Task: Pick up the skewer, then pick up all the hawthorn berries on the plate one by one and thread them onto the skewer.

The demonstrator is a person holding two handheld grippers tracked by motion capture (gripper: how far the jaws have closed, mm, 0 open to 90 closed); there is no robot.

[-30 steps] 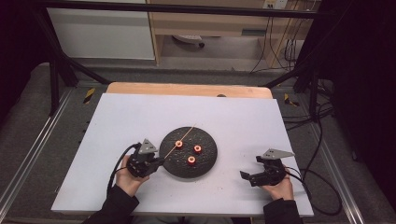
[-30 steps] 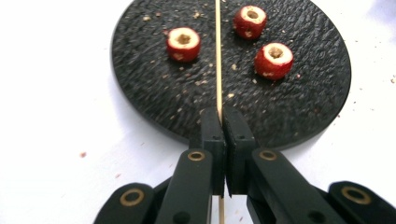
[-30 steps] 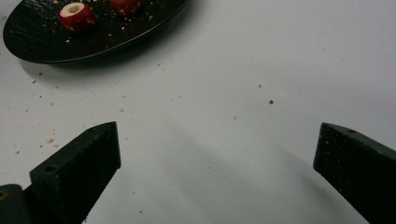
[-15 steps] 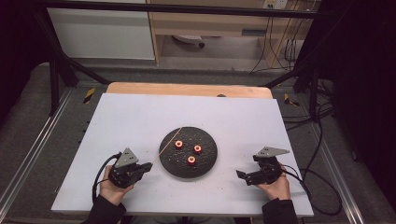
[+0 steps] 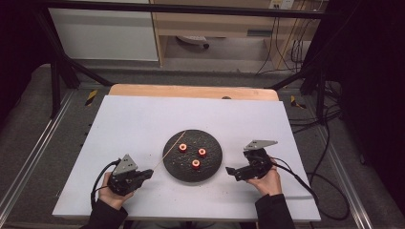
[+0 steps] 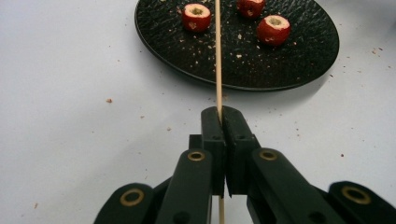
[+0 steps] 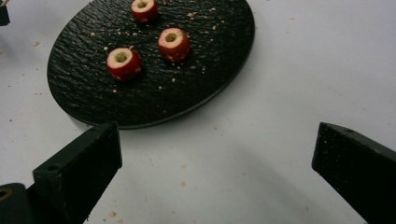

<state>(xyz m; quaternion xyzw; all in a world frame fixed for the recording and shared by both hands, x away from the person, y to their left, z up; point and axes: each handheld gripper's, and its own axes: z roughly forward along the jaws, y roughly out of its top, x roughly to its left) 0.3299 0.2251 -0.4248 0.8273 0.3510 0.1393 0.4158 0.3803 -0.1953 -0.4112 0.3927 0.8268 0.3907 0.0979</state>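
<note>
Black slate-textured plate [image 5: 193, 155] sits at the centre of the white worktop [image 5: 143, 124], carrying 3 cored red fruit pieces [image 7: 123, 63], well apart from each other, with crumbs scattered round them.

Left hand-held gripper [image 6: 219, 116]: jaws pressed together on a thin wooden skewer [image 6: 217, 56]. The skewer runs forward from the jaws over the plate rim and across the plate, passing just beside 1 fruit piece. In the high view the left hand-held gripper [image 5: 143, 175] sits off the plate's near left side, and the skewer slants up from it towards the far left rim.

Right hand-held gripper [image 7: 212, 154]: jaws wide apart, holding nothing, facing the plate from the near right side. In the high view it [image 5: 231, 171] lies near the plate rim but apart from it.

Assessed step: threading fruit onto the skewer, none yet on it.

Risks noted:
1. The skewer is long and gripped near 1 end only; side load at the tip may bend or snap it, or let it swivel in the jaws.
2. The fruit is round and loose; a push off the cored hole would roll it across the plate or over the rim.
3. A hard squeeze by the right hand-held gripper may crush the hollow fruit.
4. A low tip may catch the rough plate surface and shift the plate.
</note>
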